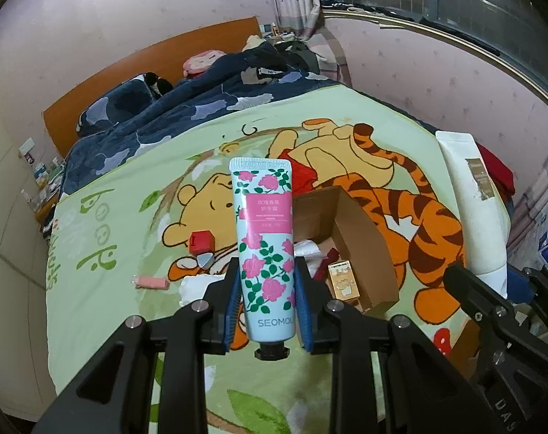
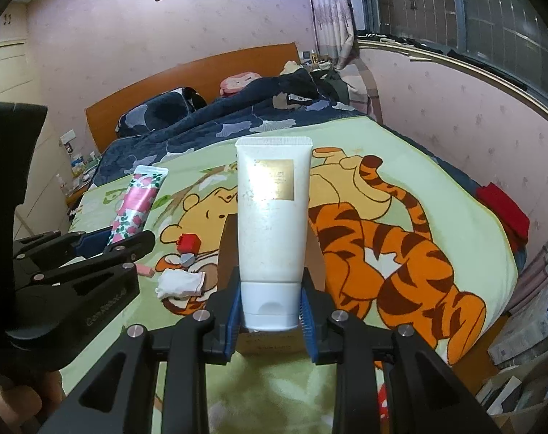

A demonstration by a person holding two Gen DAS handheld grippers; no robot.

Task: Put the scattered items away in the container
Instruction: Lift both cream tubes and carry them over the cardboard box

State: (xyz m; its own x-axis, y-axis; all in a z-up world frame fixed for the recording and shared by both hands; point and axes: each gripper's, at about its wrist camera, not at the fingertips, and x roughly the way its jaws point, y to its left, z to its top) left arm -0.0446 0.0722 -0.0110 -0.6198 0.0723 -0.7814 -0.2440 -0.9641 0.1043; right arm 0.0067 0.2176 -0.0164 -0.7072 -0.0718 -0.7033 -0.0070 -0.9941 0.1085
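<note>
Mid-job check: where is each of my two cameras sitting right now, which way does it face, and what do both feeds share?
Left wrist: rides the left gripper, looking down along its fingers over the bed; jaws shut on the rose-print tube, cardboard box beyond; the right gripper's arm intrudes at right.
Right wrist: rides the right gripper, same heading; jaws shut on the white tube; the left gripper and a hand show at left.
Shared: cartoon blanket, red box, pink eraser, both tubes.

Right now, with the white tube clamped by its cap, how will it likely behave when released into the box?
The white tube looks soft-bodied, probably giving slightly. Held by the right tool at its flat cap, it stays straight, so fairly stiff. Likely drops flat, unlikely to roll far.
</note>
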